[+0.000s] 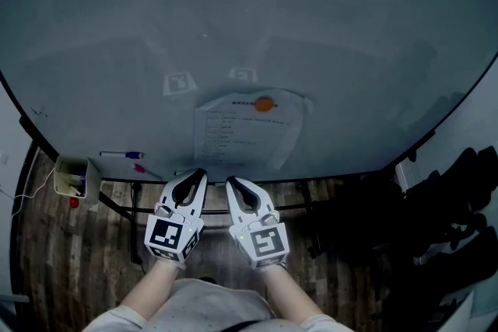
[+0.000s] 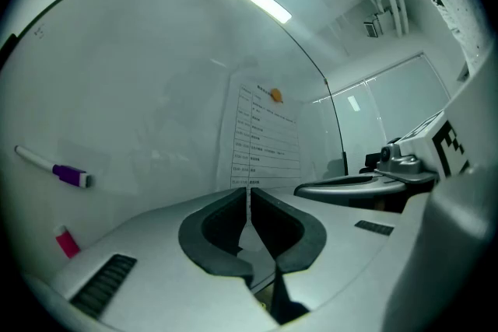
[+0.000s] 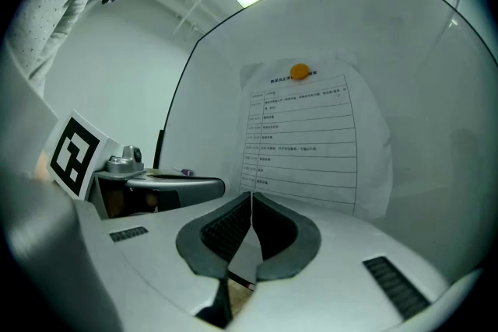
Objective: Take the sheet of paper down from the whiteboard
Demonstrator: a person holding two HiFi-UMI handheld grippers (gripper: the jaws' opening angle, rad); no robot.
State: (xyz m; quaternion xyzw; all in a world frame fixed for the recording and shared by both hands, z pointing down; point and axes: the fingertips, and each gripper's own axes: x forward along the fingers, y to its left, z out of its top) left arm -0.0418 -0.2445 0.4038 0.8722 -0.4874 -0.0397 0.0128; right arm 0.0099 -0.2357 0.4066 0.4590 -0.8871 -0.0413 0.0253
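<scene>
A printed sheet of paper (image 1: pixel 247 130) hangs on the whiteboard (image 1: pixel 249 35), pinned at its top by a round orange magnet (image 1: pixel 264 103). The same sheet of paper (image 3: pixel 307 140) and magnet (image 3: pixel 299 72) fill the middle of the right gripper view; in the left gripper view the sheet of paper (image 2: pixel 266 136) stands right of centre. My left gripper (image 1: pixel 201 175) and right gripper (image 1: pixel 231 183) are side by side just below the sheet, both shut and empty, short of the board. The left gripper (image 2: pixel 248 189) and right gripper (image 3: pixel 251 194) have their jaws pressed together.
A purple-capped marker (image 1: pixel 123 155) and a small pink piece (image 1: pixel 139 168) sit on the board at lower left. A white box (image 1: pixel 76 177) with items hangs beside the board's left corner. Dark bags (image 1: pixel 459 198) lie on the wooden floor at right.
</scene>
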